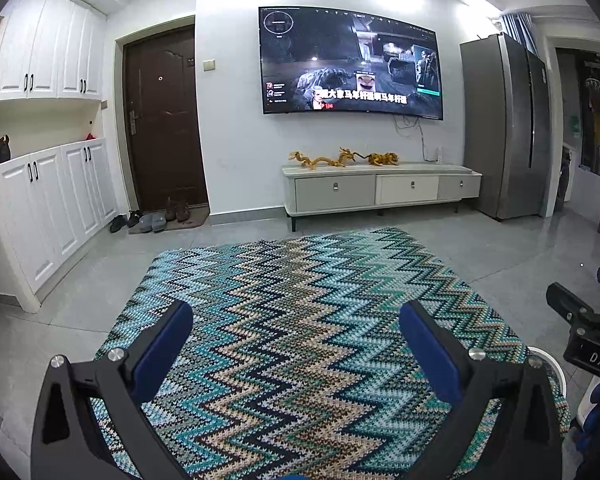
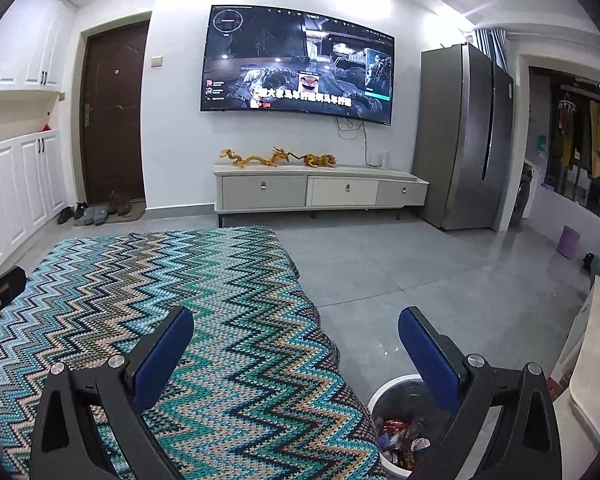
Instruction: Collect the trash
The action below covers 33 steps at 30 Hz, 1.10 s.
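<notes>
Both grippers are held with jaws spread wide and nothing between them: the left gripper [image 1: 296,336] is poised over the zigzag-patterned cloth [image 1: 300,320] covering the worktop, and the right gripper [image 2: 296,340] is poised over the cloth's right edge, above the floor [image 2: 440,272].

No loose trash can be identified on the cloth or on the visible floor tiles in either view. The task is therefore judged to be at its end or between pickups. For the step in hand, the cloth surface and the floor near the worktop should be scanned before any descent is begun. If an item is located, it should be approached from directly above with the jaws kept apart, closed on only once it lies between the pads, and carried to the bin without brushing the cloth.

The trash bin [image 2: 380,400] is a white round container with a dark liner, standing on the floor just beside the right edge of the worktop, below the right gripper. Inside it, the collected trash [image 2: 400,438] is seen as crumpled wrappers in red, white and mixed colours, lying at the bottom.
</notes>
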Available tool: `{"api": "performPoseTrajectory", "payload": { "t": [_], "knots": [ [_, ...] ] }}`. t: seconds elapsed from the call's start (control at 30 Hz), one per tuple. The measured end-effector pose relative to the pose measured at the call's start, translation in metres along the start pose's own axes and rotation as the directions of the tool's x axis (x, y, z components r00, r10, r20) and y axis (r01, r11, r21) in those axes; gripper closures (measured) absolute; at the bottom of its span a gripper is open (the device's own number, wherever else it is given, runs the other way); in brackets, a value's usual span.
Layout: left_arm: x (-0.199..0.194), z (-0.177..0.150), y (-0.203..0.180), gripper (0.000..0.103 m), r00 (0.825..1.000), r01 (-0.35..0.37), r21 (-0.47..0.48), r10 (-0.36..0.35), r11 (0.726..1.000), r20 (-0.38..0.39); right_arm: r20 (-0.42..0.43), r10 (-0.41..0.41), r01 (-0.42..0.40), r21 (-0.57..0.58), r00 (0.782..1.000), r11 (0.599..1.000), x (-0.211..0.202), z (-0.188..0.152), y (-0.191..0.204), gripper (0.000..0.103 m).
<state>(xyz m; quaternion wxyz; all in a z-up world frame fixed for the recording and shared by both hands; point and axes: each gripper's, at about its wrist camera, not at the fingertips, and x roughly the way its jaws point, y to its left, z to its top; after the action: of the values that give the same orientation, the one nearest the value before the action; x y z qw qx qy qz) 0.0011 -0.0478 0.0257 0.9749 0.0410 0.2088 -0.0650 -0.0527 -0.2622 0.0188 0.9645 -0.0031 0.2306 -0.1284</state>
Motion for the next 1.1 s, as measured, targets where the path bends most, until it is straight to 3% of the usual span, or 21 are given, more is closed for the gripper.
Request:
{"api": "performPoseTrajectory", "payload": {
  "t": [1.1],
  "knots": [
    [0.049,0.01,0.008,0.0,0.999,0.012,-0.017,-0.012,1.0,-0.042,-0.061,-0.055,0.057,0.028,0.997,0.998,0.054,0.011,-0.014,0.0]
  ]
}}
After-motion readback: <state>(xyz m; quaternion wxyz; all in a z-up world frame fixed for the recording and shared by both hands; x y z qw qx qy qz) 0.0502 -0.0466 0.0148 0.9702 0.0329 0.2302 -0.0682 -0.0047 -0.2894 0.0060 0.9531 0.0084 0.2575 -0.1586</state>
